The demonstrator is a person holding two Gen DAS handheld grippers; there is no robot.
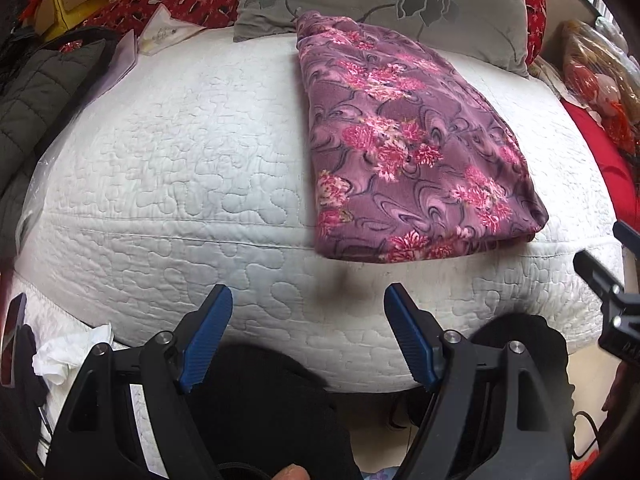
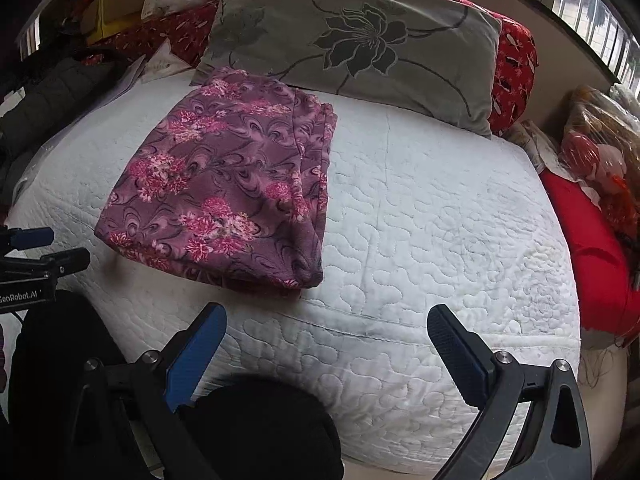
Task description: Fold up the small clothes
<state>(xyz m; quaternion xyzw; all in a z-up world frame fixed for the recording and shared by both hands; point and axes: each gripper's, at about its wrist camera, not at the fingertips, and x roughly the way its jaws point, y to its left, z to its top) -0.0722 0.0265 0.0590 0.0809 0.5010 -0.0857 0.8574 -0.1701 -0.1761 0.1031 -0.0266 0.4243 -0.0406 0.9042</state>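
A purple garment with pink flowers [image 1: 404,148] lies folded into a flat rectangle on the white quilted bed [image 1: 180,184]. In the right wrist view the same folded garment [image 2: 228,196] sits left of centre, its layered edges on the right side. My left gripper [image 1: 308,300] is open over the bed's near edge, short of the garment, nothing between its blue pads. My right gripper [image 2: 326,320] is open too, held back from the garment's near corner and empty. Each gripper shows at the other view's edge: right gripper [image 1: 600,256], left gripper [image 2: 56,248].
A grey flowered pillow [image 2: 360,40] lies behind the garment against red bedding [image 2: 516,76]. A dark padded jacket [image 1: 36,88] and boxes are at the left. Red cloth and wrapped items [image 2: 600,160] crowd the right. The person's dark-clad knees [image 2: 260,424] are below the grippers.
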